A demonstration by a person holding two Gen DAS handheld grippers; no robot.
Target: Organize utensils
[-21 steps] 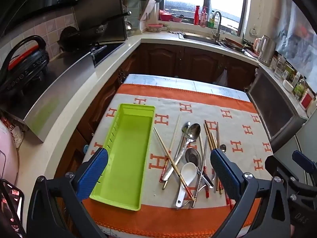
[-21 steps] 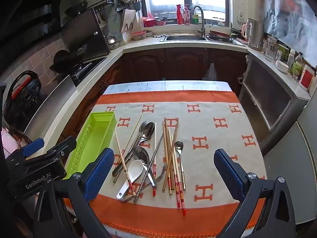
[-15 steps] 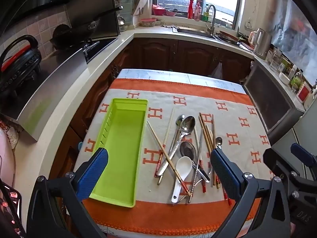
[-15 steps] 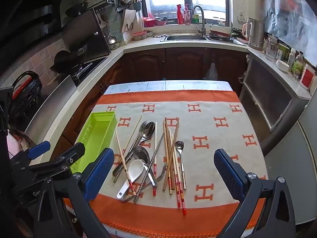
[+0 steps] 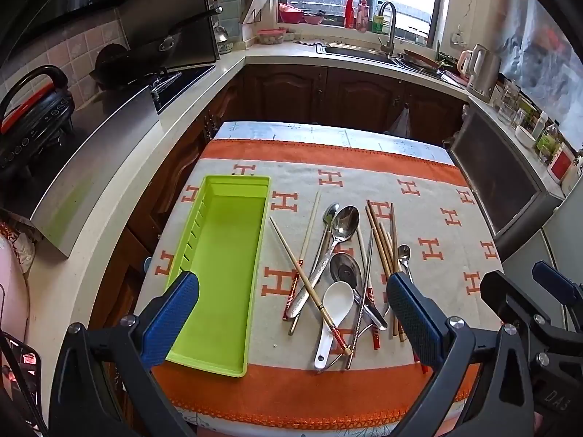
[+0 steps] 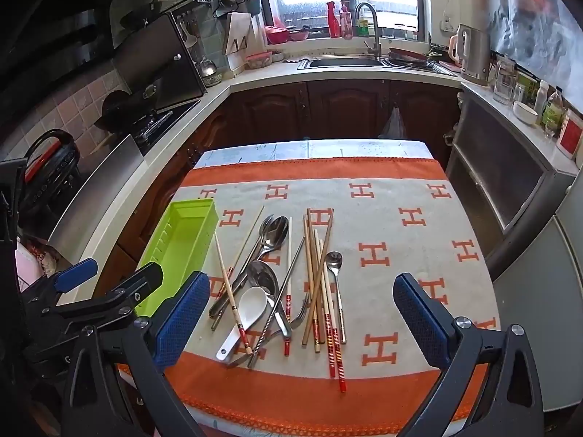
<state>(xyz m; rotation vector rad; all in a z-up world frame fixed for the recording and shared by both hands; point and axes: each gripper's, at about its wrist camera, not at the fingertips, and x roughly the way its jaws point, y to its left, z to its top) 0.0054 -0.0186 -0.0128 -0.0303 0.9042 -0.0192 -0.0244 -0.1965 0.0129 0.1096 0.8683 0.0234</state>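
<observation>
An empty lime-green utensil tray (image 5: 222, 276) (image 6: 178, 244) lies lengthwise on the left of an orange-and-cream cloth. Right of it is a loose pile of utensils: metal spoons (image 5: 344, 224) (image 6: 273, 235), a white ceramic spoon (image 5: 335, 313) (image 6: 246, 313), a small teaspoon (image 6: 334, 260), and several wooden and red-tipped chopsticks (image 5: 380, 240) (image 6: 320, 280). My left gripper (image 5: 291, 317) is open and empty, held above the table's near edge, spanning tray and pile. My right gripper (image 6: 300, 317) is open and empty above the pile's near end.
The cloth-covered table (image 6: 400, 225) stands in a kitchen. A counter with a stove (image 5: 175, 76) runs along the left, a sink (image 6: 346, 62) at the back, a cabinet (image 6: 510, 189) and kettle (image 6: 472, 52) on the right. The cloth right of the pile is bare.
My left gripper has drifted left, so the table sits further right in its view. The right gripper has barely moved. Nothing on the table has shifted.
</observation>
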